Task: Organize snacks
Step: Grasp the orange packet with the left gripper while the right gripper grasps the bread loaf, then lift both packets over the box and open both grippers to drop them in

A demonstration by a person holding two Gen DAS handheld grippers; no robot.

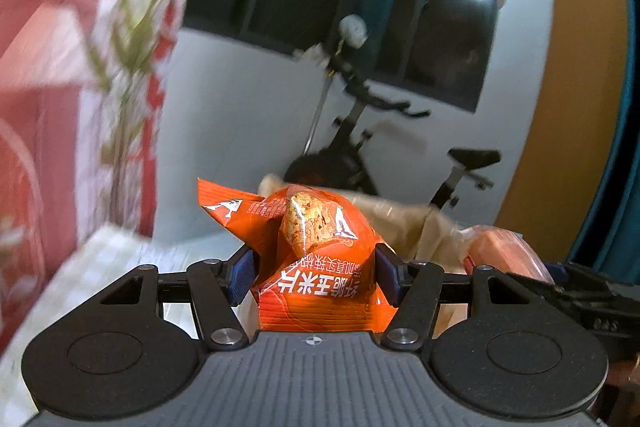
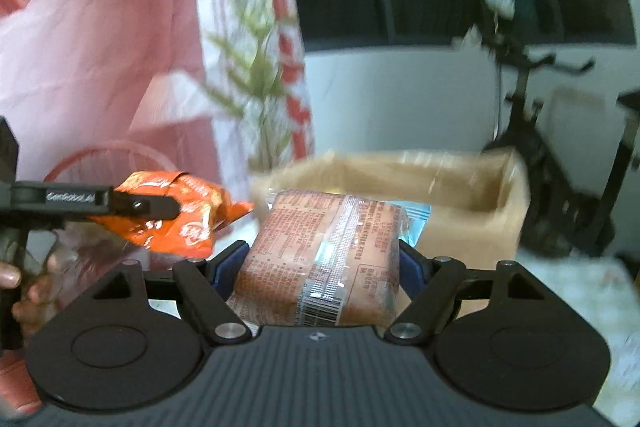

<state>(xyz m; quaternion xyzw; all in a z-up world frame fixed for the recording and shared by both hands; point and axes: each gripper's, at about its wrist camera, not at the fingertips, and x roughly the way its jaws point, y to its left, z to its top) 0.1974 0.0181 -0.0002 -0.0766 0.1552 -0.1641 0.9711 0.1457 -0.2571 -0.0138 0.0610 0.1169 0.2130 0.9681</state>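
So from the left wrist view, the left claw (image 1: 314,277) is clamped on one orange snack packet (image 1: 316,259), blue pads pressing in from both sides and the foil crumpled between them, held up off the bench (image 1: 112,255). The risk I see here: it's a puffy, slippery bag pinched around the middle, so it could squirt out of the pads, or the chips inside get crushed if the squeeze tightens. Just to the right edge you can catch a sliver of the second packet and the other tool close alongside, so the two could bump each other. Behind sits one open cardboard box (image 1: 420,223), and one exercise bike (image 1: 360,155) further back. Over in the right wrist view, the right claw (image 2: 326,271) is gripping one pinkish-brown wrapped snack pack (image 2: 324,259) across its width, barcode facing the camera, held in front of the box (image 2: 472,203). The box looks like the drop spot, I think, though it's blurry enough that I can't tell what's in it. If the pack goes in at an angle it could catch the box's front wall and tip out. On the left there, the orange packet (image 2: 176,215) hangs in the other claw, with a hand (image 2: 24,291) below it. Count: two snacks, two claws, one box.
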